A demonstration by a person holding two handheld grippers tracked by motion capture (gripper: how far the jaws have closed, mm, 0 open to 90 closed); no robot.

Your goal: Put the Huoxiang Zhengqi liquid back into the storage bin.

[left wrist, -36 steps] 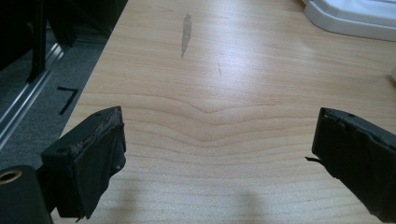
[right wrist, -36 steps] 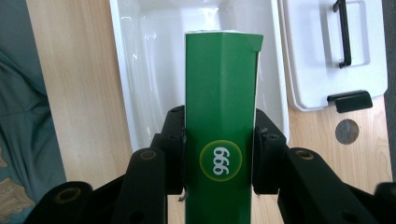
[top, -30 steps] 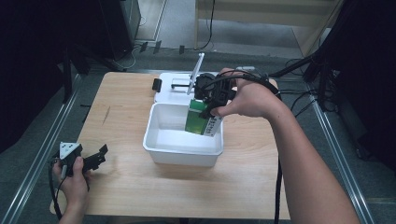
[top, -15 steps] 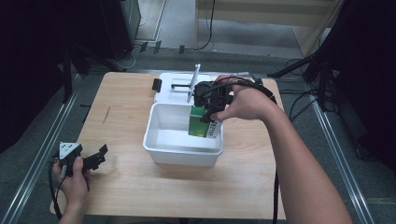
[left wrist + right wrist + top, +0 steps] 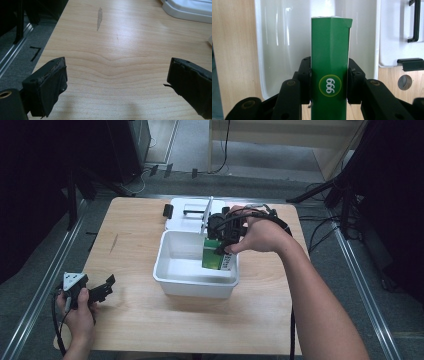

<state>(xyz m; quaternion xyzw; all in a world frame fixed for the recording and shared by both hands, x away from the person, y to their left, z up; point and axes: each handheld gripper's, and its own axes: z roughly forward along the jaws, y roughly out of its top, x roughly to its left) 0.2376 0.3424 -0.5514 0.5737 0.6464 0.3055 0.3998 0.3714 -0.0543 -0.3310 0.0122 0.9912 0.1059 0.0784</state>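
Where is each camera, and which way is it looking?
High view: above the person's side, looking forward and down at the table; both forearms show.
Left gripper view: on the left gripper, facing bare tabletop between its open jaws.
Right gripper view: on the right gripper, looking into the white bin past the green box it clamps.
Shared: bin and box also show from above.

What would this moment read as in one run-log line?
right gripper: shut on green box | box: over white bin | left gripper: open, above table
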